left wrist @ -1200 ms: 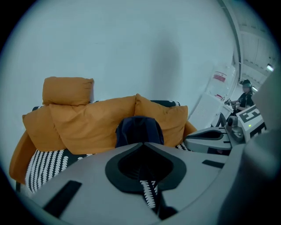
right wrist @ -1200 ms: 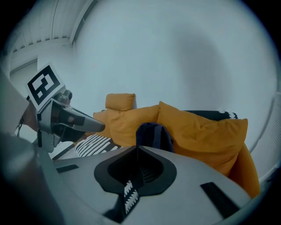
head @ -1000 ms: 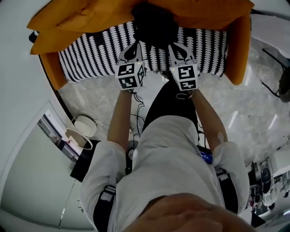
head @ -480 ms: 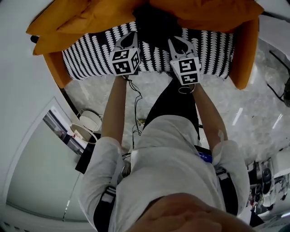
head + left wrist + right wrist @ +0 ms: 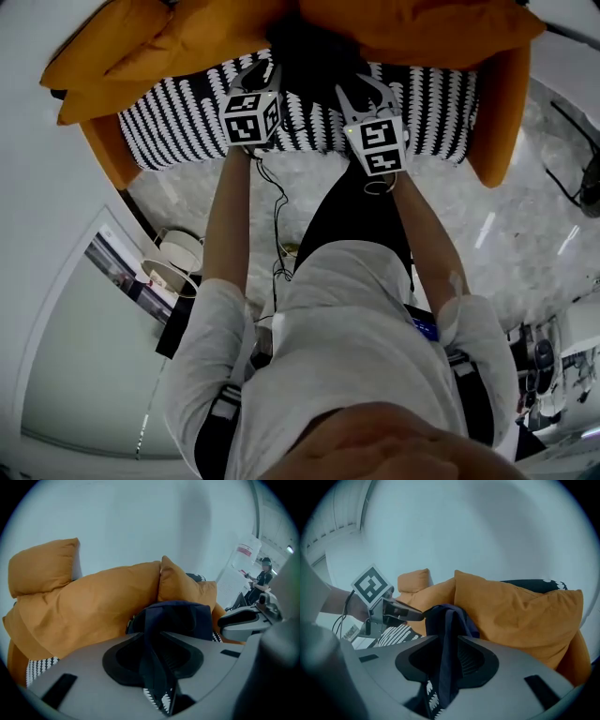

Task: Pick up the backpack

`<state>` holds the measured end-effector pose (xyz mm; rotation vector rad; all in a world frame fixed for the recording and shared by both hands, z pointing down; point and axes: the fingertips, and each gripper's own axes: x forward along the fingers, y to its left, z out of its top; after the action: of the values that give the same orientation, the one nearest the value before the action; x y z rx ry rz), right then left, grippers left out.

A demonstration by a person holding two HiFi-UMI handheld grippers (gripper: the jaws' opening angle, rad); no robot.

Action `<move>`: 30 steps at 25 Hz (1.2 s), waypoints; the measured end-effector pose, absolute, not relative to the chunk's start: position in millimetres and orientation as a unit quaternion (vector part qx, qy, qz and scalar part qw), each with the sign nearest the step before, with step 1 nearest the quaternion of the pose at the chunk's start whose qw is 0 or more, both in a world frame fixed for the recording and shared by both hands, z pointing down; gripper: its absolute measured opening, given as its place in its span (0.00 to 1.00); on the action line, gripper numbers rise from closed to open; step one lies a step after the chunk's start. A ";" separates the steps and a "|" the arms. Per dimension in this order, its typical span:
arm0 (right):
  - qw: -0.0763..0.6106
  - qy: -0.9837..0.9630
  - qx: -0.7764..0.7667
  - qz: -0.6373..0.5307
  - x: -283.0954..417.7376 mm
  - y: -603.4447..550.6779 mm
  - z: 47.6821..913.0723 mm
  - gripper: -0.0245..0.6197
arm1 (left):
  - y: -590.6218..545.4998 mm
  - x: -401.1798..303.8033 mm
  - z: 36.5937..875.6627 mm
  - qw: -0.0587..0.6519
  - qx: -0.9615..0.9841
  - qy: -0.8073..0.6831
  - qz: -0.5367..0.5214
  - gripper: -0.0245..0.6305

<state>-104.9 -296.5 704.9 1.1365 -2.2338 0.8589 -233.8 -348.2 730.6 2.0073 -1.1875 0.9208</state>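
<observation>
**Orange sofa, patterned seat**

Standing on a pale marbled floor (image 5: 525, 216): an orange sofa (image 5: 489, 112). Spread across the seat, a black-and-white patterned cover (image 5: 178, 117). Piled along the back, orange cushions (image 5: 159, 42), left and right. Wedged between them, resting on the cover, a dark backpack (image 5: 309, 47).
</observation>
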 end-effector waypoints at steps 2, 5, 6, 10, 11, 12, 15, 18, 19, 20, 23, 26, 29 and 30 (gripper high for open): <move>0.251 -0.816 0.412 0.318 -107.2 -300.3 711.8 0.25 | -351.0 -233.4 744.0 0.313 0.768 -0.430 0.357 0.22; 0.259 -0.815 0.405 0.323 -106.0 -308.6 725.0 0.27 | -361.5 -230.2 759.5 0.318 0.773 -0.415 0.358 0.27; 0.262 -0.815 0.402 0.326 -106.0 -310.6 730.0 0.27 | -364.5 -228.9 764.3 0.324 0.774 -0.411 0.355 0.28; 0.268 -0.814 0.394 0.333 -118.2 -311.8 741.0 0.27 | -369.1 -228.4 778.7 0.339 0.780 -0.393 0.349 0.30; 0.269 -0.814 0.393 0.333 -121.8 -312.4 741.1 0.27 | -369.8 -227.4 780.0 0.341 0.782 -0.389 0.347 0.30; 0.270 -0.814 0.392 0.332 -124.5 -314.1 741.0 0.27 | -371.0 -225.7 781.0 0.343 0.785 -0.385 0.345 0.30; 0.270 -0.812 0.394 0.335 -128.0 -324.8 743.2 0.27 | -377.8 -219.3 786.0 0.345 0.791 -0.375 0.339 0.30; 0.267 -0.810 0.395 0.341 -128.4 -336.0 746.5 0.27 | -384.6 -209.8 791.8 0.354 0.794 -0.362 0.336 0.30; 0.266 -0.810 0.395 0.342 -128.5 -338.3 747.3 0.27 | -385.9 -206.1 793.3 0.356 0.795 -0.358 0.335 0.30; 0.265 -0.811 0.394 0.343 -128.9 -339.2 747.7 0.27 | -386.4 -202.6 794.1 0.356 0.797 -0.354 0.335 0.30; 0.264 -0.811 0.393 0.342 -131.1 -338.1 746.6 0.27 | -387.2 -196.1 791.9 0.342 0.805 -0.350 0.335 0.30; 0.259 -0.812 0.397 0.342 -132.6 -339.3 742.5 0.27 | -387.7 -193.7 784.6 0.332 0.811 -0.355 0.327 0.30; 0.250 -0.813 0.400 0.342 -129.5 -342.0 741.8 0.27 | -386.3 -190.1 779.2 0.321 0.816 -0.354 0.324 0.28; 0.247 -0.814 0.401 0.340 -126.9 -343.9 742.2 0.26 | -386.0 -188.6 778.8 0.315 0.817 -0.355 0.327 0.25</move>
<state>-126.9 -343.9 742.2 1.0929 -2.2202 0.9260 -188.6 -386.0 778.8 2.1536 -0.9353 0.8621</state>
